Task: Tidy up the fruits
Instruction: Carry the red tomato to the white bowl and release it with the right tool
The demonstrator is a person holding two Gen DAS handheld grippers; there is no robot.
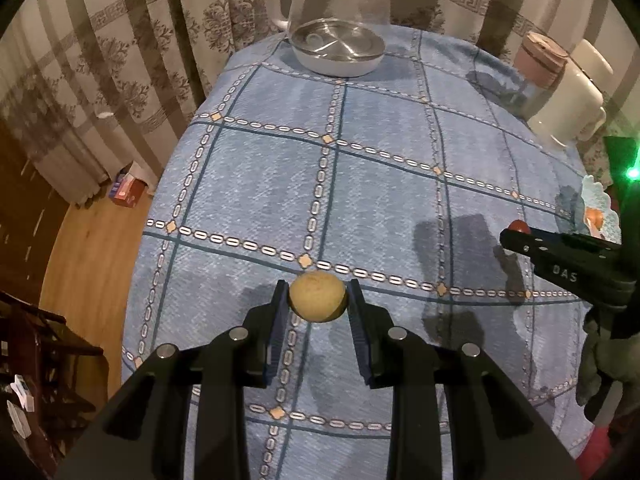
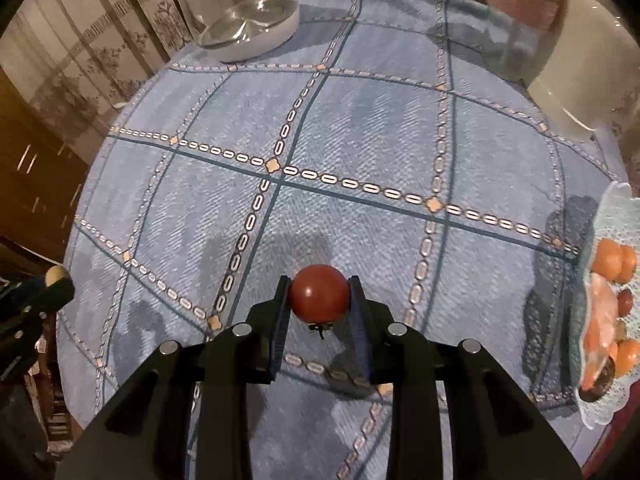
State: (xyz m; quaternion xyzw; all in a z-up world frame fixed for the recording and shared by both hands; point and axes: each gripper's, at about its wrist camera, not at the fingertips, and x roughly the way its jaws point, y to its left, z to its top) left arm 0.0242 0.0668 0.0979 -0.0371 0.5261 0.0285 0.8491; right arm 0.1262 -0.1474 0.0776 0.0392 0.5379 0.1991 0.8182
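Clamping a tan fruit (image 1: 317, 297), perhaps a lemon, the left tool (image 1: 318, 300); right tool (image 2: 319, 300), a tomato (image 2: 319, 293).

Counting the fruit, vessels and tools on the tabletop (image 2: 360, 128)

Two hand-held grippers are showing, the left (image 1: 317, 294) pinching one tan fruit (image 1: 317, 297), the right (image 2: 319, 290) pinching one red fruit (image 2: 319, 293). One fruit plate (image 2: 612, 408) is sitting at three o'clock, carrying at least three orange fruits (image 2: 608, 261); one glass kettle (image 1: 340, 16) is standing at twelve.

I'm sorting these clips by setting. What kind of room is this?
Probably a home dining or living room: a table under a blue checked tablecloth, a glass kettle at its far edge, patterned curtains behind, and a wooden floor.
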